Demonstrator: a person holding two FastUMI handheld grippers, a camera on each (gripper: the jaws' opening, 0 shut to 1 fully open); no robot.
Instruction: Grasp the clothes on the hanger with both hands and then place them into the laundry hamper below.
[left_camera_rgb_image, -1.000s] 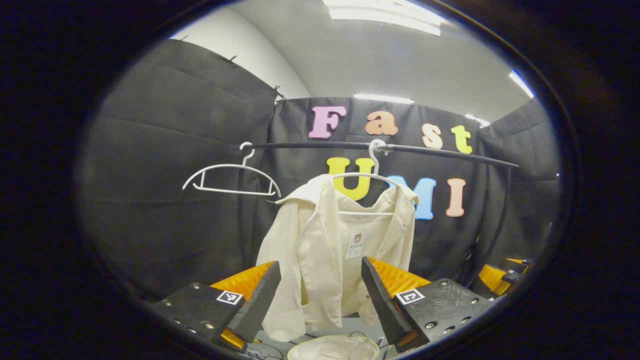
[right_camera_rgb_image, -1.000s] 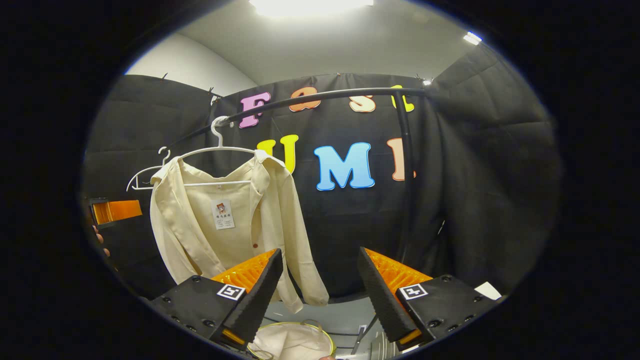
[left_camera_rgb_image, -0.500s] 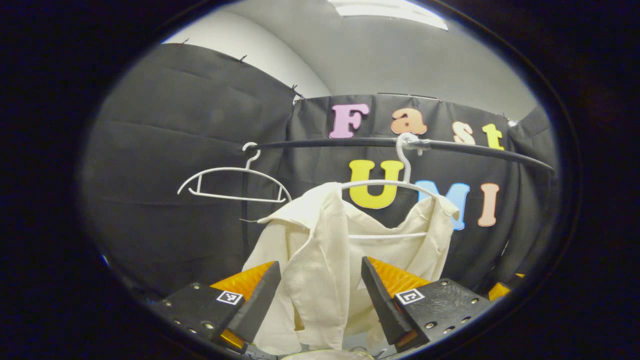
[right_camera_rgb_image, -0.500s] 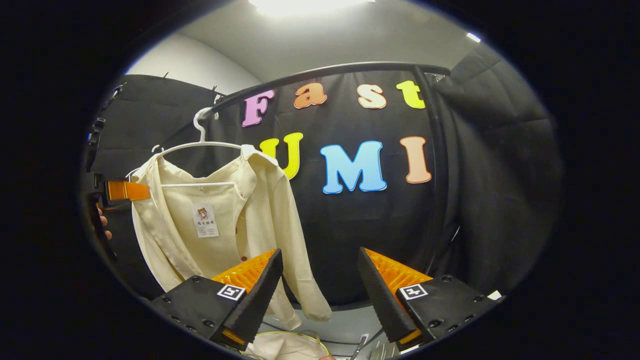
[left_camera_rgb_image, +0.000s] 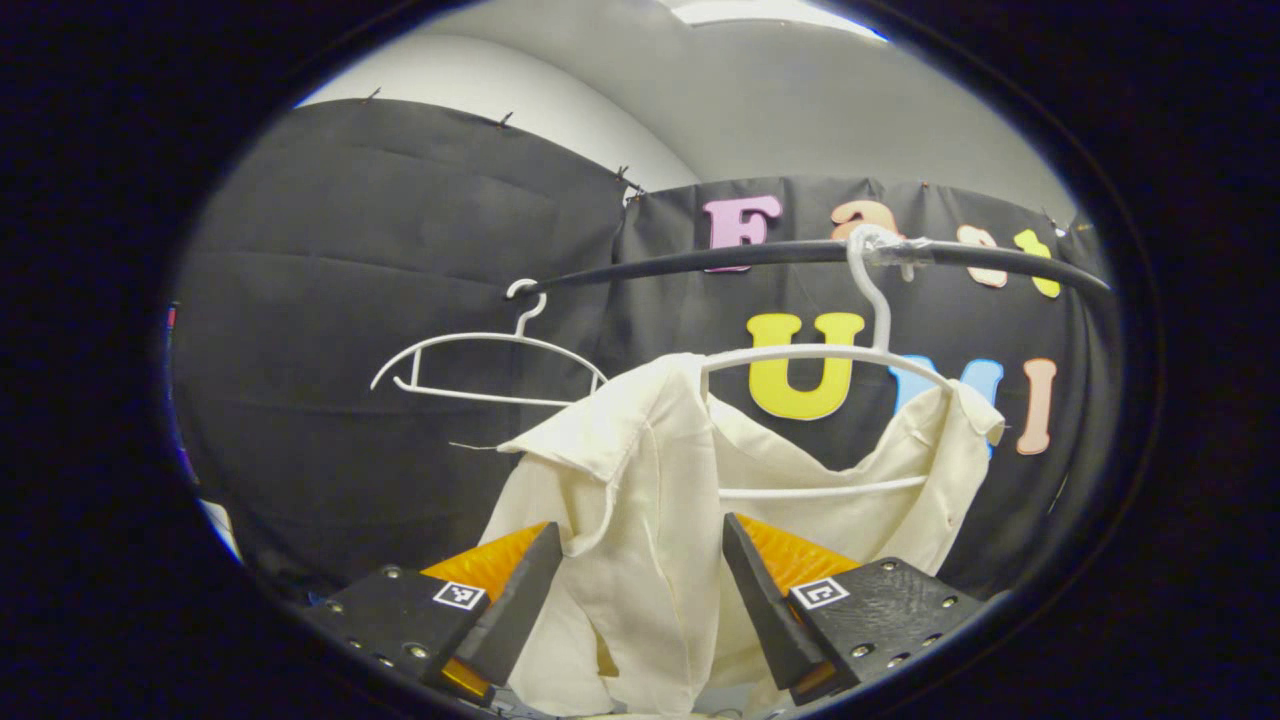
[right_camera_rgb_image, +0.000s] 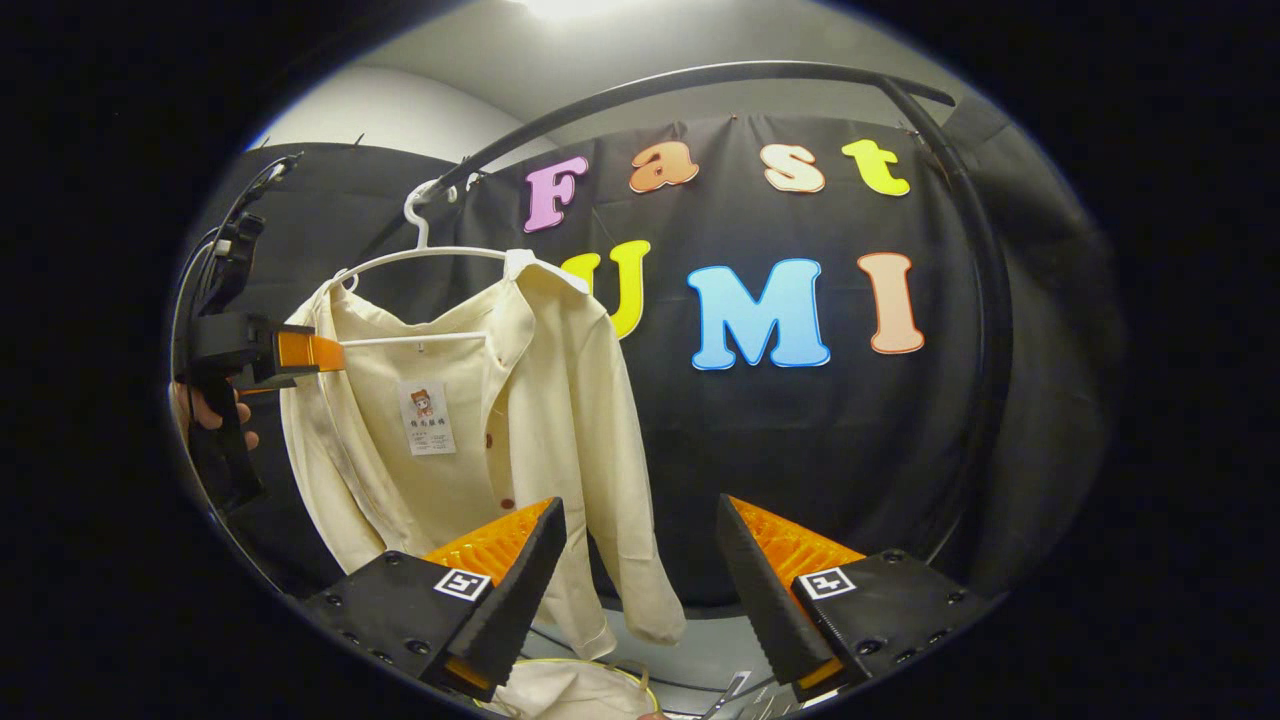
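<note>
A: Where the left gripper view starts at its left side, what hangs there?

B: A bare white hanger (left_camera_rgb_image: 487, 360) hooked over the black rail (left_camera_rgb_image: 800, 255), with nothing on it. Right of it a second white hanger (left_camera_rgb_image: 830, 352) hangs from the same rail and carries the cream shirt (left_camera_rgb_image: 640, 520), collar folded out to the left.

A: And the left tool?

B: The left tool (left_camera_rgb_image: 640, 600) stands wide open. Shirt fabric hangs in the gap between its two fingers, but neither finger presses on it that I can tell, so it holds nothing.

A: Now the right gripper view, from the left.

B: At the far left a hand (right_camera_rgb_image: 205, 412) holds the left tool (right_camera_rgb_image: 262, 352) by its grip; the tip of that tool sits right at the shirt's (right_camera_rgb_image: 480, 430) shoulder edge, just below the hanger's (right_camera_rgb_image: 425, 255) end. Whether it touches the cloth, I cannot tell. The shirt hangs open-fronted, with a small label (right_camera_rgb_image: 426, 418) inside the back and dark buttons down the placket. One sleeve drops low toward the bottom of the picture.

A: The hamper?

B: Directly below the shirt, at the bottom edge: a round laundry hamper (right_camera_rgb_image: 570, 690) with a yellowish rim and pale cloth inside.

A: And the right tool?

B: The right tool (right_camera_rgb_image: 640, 590) is spread wide, empty, just right of the hanging sleeve. Behind it the rail (right_camera_rgb_image: 985, 300) curves down at the right.
</note>
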